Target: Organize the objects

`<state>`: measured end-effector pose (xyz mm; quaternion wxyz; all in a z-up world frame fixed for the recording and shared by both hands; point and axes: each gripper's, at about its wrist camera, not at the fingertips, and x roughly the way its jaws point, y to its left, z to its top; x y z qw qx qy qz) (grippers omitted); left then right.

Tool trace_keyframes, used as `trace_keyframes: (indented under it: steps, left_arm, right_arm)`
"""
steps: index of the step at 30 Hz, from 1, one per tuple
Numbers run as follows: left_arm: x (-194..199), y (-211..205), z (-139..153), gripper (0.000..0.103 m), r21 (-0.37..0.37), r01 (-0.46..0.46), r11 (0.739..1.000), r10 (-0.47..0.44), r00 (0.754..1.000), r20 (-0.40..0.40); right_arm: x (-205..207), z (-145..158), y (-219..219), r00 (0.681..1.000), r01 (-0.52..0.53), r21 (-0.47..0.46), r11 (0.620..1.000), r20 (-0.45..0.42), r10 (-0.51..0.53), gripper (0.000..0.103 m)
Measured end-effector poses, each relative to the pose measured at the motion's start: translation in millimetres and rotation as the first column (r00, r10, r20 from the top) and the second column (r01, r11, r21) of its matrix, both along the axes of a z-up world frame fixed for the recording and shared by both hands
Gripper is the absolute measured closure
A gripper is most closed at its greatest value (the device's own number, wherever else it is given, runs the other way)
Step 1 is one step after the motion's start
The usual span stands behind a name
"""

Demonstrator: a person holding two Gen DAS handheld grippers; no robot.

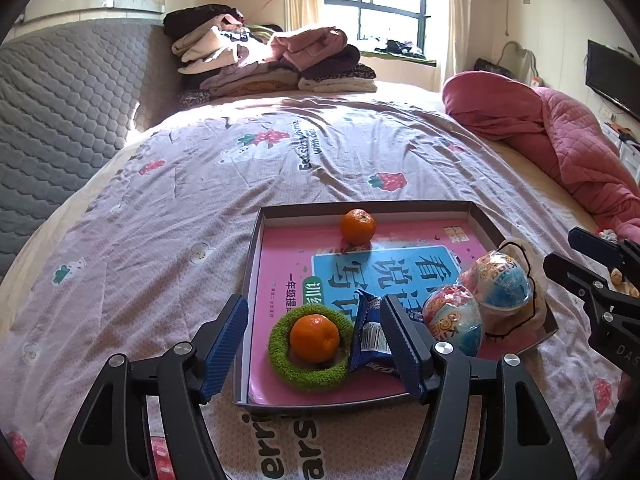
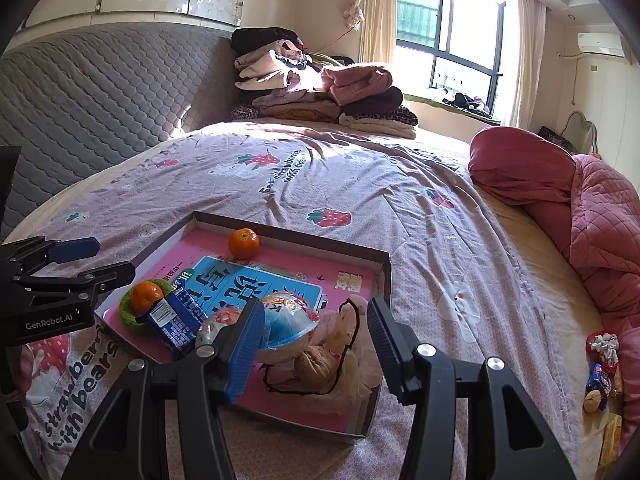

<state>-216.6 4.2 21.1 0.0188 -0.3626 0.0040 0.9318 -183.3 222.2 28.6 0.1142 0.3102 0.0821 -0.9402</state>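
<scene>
A shallow cardboard tray (image 1: 476,216) lies on the bed (image 1: 160,240), and a pink workbook (image 1: 288,256) covers its floor. One tangerine (image 1: 358,226) sits alone near the far wall of the tray. A second tangerine (image 1: 315,338) rests inside a green fuzzy ring (image 1: 280,356) at the near left corner. Just beside the ring, and touching it, is a blue snack packet (image 1: 370,336). Two wrapped toy eggs (image 1: 500,280) lie to the right of the packet, next to a clear bag with a black drawstring (image 2: 344,344) that has walnuts (image 2: 316,366) inside.

The left gripper (image 1: 316,344) hovers over the ring and tangerine; its fingers stand wide apart and grasp nothing. The right gripper (image 2: 316,332) hangs above the bag and the eggs; its fingers are also released, with nothing pressed between them.

A pile of folded clothes (image 1: 272,60) is at the far end of the bed, and a pink quilt (image 1: 560,136) lies at the right.
</scene>
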Motion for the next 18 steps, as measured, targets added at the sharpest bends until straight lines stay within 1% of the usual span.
trace_keyframes:
  steps: [3,7,18]
  left_arm:
    - [3.1,1.6,5.2,0.030,-0.004,-0.004,1.000,0.004,1.000,-0.006]
    - [8.0,4.9,12.4,0.029,-0.016,-0.009,1.000,0.009,1.000,-0.012]
    - [21.1,8.8,28.5,0.028,-0.036,-0.027,0.999,0.025,0.999,-0.034]
  right_arm:
    - [3.6,3.5,-0.5,1.000,-0.003,-0.005,1.000,-0.008,0.003,0.049]
    - [7.8,7.3,-2.8,1.000,-0.012,-0.009,1.000,-0.015,0.012,0.046]
    - [20.1,18.1,-7.3,0.999,-0.027,-0.020,0.999,-0.047,0.026,0.045]
